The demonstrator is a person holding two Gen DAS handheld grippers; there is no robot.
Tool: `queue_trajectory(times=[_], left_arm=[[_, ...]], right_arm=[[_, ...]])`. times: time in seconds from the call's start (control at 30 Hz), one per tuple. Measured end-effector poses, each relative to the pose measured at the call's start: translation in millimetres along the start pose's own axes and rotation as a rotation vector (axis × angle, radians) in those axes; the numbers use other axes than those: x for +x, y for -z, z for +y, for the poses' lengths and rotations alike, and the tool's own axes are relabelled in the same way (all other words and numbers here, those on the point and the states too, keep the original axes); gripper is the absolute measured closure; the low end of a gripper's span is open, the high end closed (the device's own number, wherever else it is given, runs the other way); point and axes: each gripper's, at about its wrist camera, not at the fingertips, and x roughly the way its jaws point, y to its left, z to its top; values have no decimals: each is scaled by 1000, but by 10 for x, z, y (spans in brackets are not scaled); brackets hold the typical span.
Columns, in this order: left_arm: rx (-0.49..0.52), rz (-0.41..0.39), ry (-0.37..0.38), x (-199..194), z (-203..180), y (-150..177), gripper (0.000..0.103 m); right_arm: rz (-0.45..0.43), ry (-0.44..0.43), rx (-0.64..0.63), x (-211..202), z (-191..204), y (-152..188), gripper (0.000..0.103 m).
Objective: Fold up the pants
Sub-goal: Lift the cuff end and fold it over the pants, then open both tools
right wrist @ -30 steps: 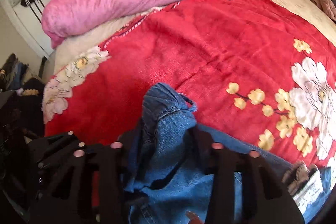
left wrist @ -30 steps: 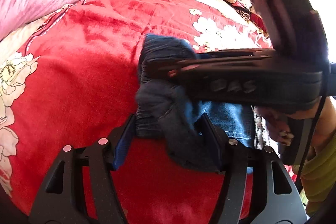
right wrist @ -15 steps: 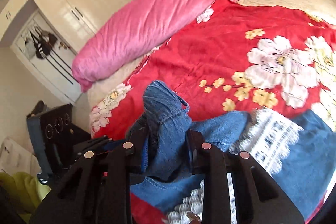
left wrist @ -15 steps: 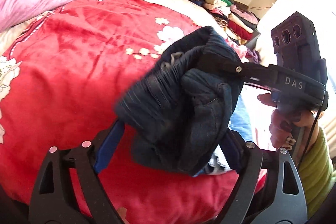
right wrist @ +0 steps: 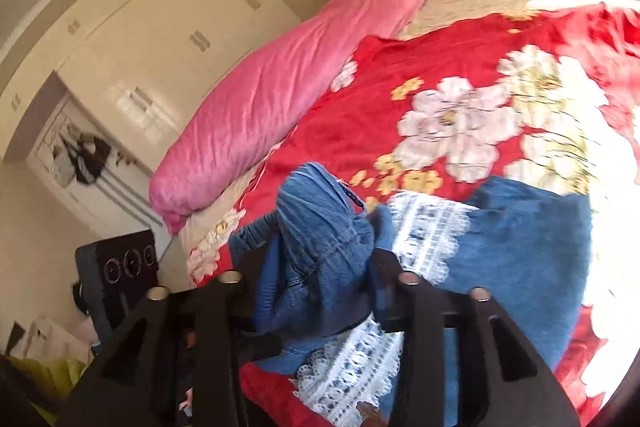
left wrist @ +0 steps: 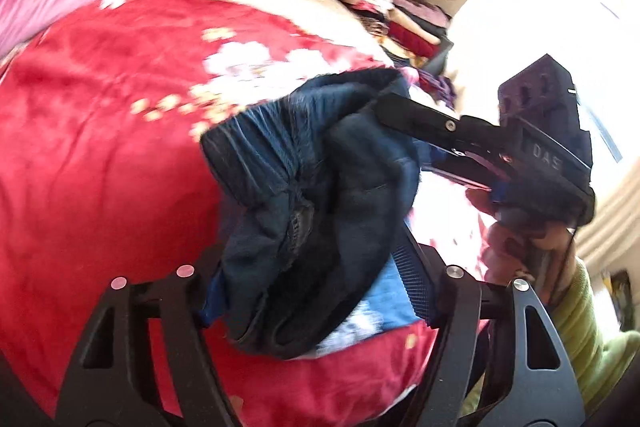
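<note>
The blue denim pants point(left wrist: 300, 167) are bunched into a thick wad above the red flowered blanket point(left wrist: 100, 147). My left gripper point(left wrist: 312, 283) is closing on the wad, which fills the gap between its pads. From the right, my right gripper point(left wrist: 404, 135) reaches into the waistband end. In the right wrist view the right gripper point(right wrist: 320, 267) is opening, with a gathered denim fold point(right wrist: 320, 227) still standing between its fingers. The rest of the pants point(right wrist: 520, 247), with white lace trim point(right wrist: 428, 227), lies spread on the blanket point(right wrist: 440, 59).
A rolled pink duvet point(right wrist: 280, 87) lies along the far side of the bed. Stacked clothes point(left wrist: 392, 11) sit beyond the bed's corner. A white wardrobe point(right wrist: 160, 27) lines the wall. A hand point(left wrist: 520, 239) in a green sleeve point(left wrist: 576, 307) holds the right gripper.
Both grippers lifted the bunched waistband off the blanket and swung it to the right. The right gripper's jaws spread wider around the fold. The left gripper took in a bigger wad.
</note>
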Motion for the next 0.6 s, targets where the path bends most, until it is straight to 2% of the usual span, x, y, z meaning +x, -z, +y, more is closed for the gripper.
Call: queue_trajectory(times=[0.07,0.23,0.33,0.43,0.5,0.6], left_arm=[[58,14,18,62,-175,37,41],[162,104,45,306,-469,245,35],[200,151,27,457,-570,363,30],[241,164,-11,540,-644,422,26],[244,167,-16,565,-663,432,24],[255,166,-30,559,-696,478,23]], right_arm=[[-17,44,37,-131,-127,78,34],[-30,120,125,-388,-401,356,24],[-29,138,162,-435,-478,477,22],[-3,143,169,-371,-498,501,18],[28,164,157,-292,-506,514,11],[60,158,136,-155,-476,552,11]])
